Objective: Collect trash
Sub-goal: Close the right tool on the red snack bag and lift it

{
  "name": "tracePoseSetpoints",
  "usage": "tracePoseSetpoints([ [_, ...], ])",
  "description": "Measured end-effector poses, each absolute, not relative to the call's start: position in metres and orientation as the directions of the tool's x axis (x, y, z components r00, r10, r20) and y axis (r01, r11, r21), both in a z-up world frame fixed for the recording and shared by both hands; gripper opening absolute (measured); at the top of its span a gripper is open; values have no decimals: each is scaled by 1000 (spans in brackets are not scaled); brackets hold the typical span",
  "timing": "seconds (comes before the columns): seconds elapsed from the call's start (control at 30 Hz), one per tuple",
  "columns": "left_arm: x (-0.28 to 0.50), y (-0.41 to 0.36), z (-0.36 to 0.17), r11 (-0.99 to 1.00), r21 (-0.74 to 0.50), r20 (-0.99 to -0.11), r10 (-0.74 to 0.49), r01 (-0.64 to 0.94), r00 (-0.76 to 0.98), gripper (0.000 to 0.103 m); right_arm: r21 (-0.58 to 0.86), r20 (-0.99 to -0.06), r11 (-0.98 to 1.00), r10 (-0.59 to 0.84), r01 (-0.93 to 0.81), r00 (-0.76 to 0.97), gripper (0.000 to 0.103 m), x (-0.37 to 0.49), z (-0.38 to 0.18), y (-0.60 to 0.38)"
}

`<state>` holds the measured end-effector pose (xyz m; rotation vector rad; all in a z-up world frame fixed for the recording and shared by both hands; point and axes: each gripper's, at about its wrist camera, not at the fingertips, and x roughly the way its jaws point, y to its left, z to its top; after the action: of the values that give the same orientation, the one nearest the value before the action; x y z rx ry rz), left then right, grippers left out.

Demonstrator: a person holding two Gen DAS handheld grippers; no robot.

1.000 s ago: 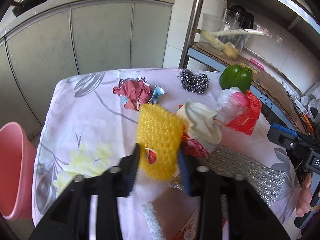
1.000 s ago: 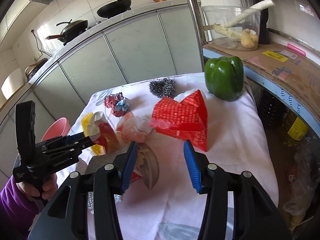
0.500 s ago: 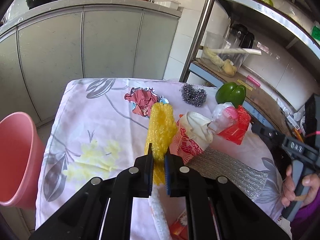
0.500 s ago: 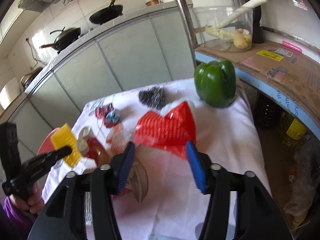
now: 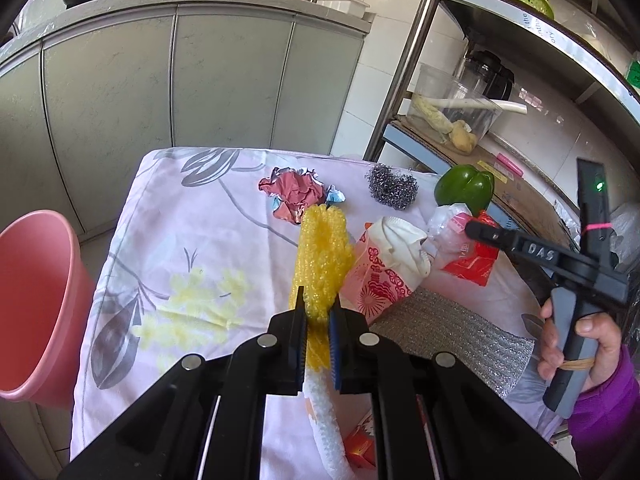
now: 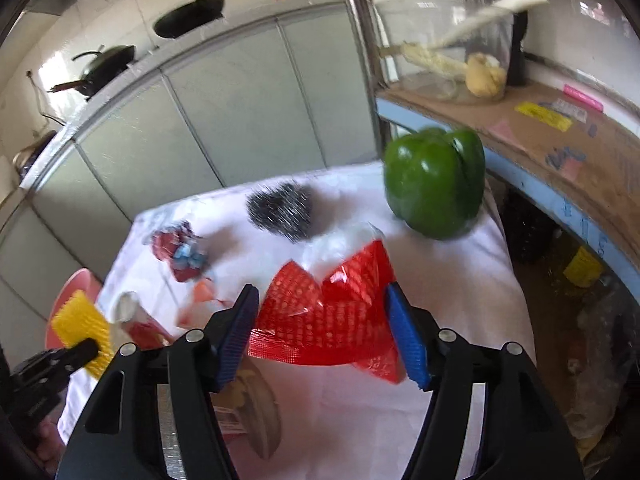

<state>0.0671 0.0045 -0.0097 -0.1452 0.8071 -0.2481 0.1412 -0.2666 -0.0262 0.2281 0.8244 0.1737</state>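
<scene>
Both grippers were seen over a table (image 5: 168, 216) covered with a flowery cloth.

From the left wrist camera, the left gripper (image 5: 318, 334) was seen pinched tight on a yellow foam net (image 5: 322, 258), the bumpy kind that goes round fruit. The net was held up above the cloth, with its white end hanging down below the fingers. A pink bucket (image 5: 38, 304) stood just off the left edge of the table. A crumpled red wrapper (image 5: 294, 194) lay near the far end, and a steel wool scrubber (image 5: 392, 186) lay to its right. A green bell pepper (image 5: 464, 190) stood at the right edge. A squashed paper cup (image 5: 386, 268) with red flowers lay just beside the net, and a silver padded sheet (image 5: 444, 326) was spread in front of it. The right gripper was seen at the right, held by a hand (image 5: 576, 346) in a purple sleeve.

From the right wrist camera, the right gripper (image 6: 326, 338) was seen spread wide, and its jaws had just been opening. A red plastic bag (image 6: 328, 312) lay on the cloth between the fingers. The right finger looked very near the bag's edge, but the picture was too blurry to tell if it touched. The pepper (image 6: 434, 182) and scrubber (image 6: 280, 210) were seen behind the bag. At the far left, the yellow net (image 6: 82, 330) was seen in the left gripper, in front of the pink bucket (image 6: 76, 286).
</scene>
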Motion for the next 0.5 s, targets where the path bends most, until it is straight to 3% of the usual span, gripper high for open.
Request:
tracePoseSetpoints([
  [0.07, 67, 5, -11, 961, -226, -695, -275, 162, 664, 8, 275, -704, 960, 241, -57, 668, 65, 138, -30, -271],
  [0.13, 67, 6, -11, 961, -226, -695, -275, 161, 664, 8, 277, -703, 959, 239, -51, 670, 48, 136, -32, -275],
  [0.23, 66, 6, -9, 960, -230, -689, -278, 162, 670, 8, 296, -698, 954, 245, -41, 672, 36, 130, -33, -281],
  [0.5, 56, 13, 5, 959, -238, -653, -274, 152, 707, 8, 292, -645, 954, 248, -67, 723, 31, 109, -10, -281],
])
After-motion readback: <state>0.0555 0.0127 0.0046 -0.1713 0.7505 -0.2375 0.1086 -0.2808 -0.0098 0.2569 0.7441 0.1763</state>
